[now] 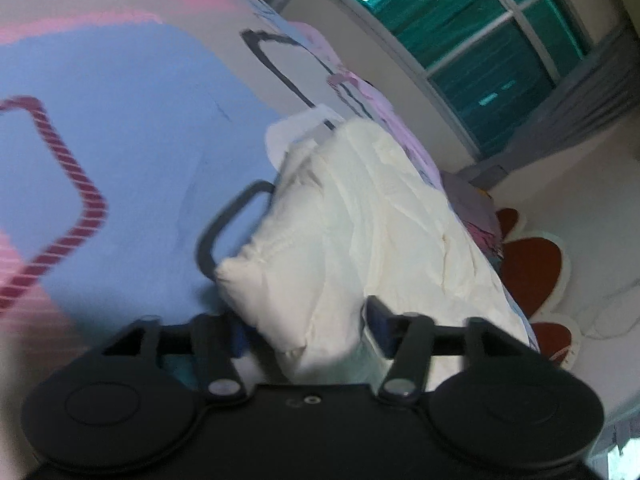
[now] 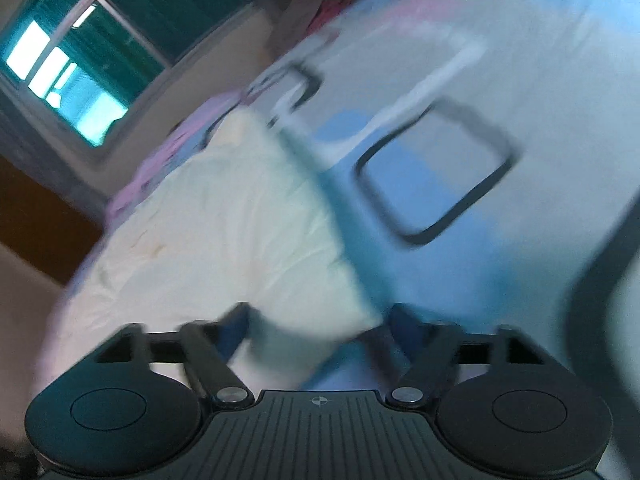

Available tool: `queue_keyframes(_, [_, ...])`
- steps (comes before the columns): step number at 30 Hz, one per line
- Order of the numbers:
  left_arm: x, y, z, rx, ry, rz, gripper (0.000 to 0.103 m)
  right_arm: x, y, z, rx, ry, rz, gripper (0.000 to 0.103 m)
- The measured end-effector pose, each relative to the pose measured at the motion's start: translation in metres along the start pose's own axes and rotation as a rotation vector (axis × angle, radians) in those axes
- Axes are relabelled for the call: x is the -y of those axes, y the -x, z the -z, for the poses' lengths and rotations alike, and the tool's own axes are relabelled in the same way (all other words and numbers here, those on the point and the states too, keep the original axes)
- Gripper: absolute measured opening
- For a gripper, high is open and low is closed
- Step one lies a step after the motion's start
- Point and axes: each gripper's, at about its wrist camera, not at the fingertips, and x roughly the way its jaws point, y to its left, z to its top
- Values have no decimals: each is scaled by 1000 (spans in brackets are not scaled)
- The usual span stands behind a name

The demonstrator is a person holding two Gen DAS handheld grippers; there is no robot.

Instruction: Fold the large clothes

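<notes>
One white garment [image 1: 360, 216] lies on the bed [image 1: 140, 128], bunched into a thick, puffy bundle near the bed's edge, and a corner of it sits between the fingers of each tool. My left tool [image 1: 308, 332] stands wide, its fingers apart on either side of the cloth without pressing it; my right tool [image 2: 316, 328] is wide too, with a white corner in the gap, though blur keeps me from seeing any contact. I judge one fold laid down and let go: the bundle looks doubled over but lumpy, so smoothing and probably another fold are left. Beneath it the bedsheet is blue, pink and grey, printed with dark rounded rectangles [image 2: 436, 172]. Beyond the bed's edge is a pale floor with a red and cream rug [image 1: 536, 264], and a window [image 1: 472, 40] with green behind the panes.
</notes>
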Motion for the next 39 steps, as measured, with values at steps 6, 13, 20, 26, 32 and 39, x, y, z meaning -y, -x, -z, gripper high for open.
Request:
queue_keyframes(6, [-8, 29, 5, 56, 50, 16, 81, -37, 42, 8, 80, 137, -65, 9])
queue_keyframes(13, [-11, -7, -3, 10, 101, 60, 65, -146, 5, 25, 6, 349, -188, 5])
queue_keyframes(20, [-18, -26, -15, -16, 142, 107, 33, -212, -48, 45, -55, 450, -197, 5])
queue_keyframes(26, [-19, -26, -16, -25, 104, 137, 29, -216, -82, 62, -99, 475, -155, 5])
queue_keyframes(32, [-29, -34, -21, -53, 122, 172, 36, -206, -112, 68, -159, 441, -107, 0])
queue_keyframes(39, [-25, -33, -23, -51, 75, 171, 31, -224, -82, 55, -124, 409, -134, 0])
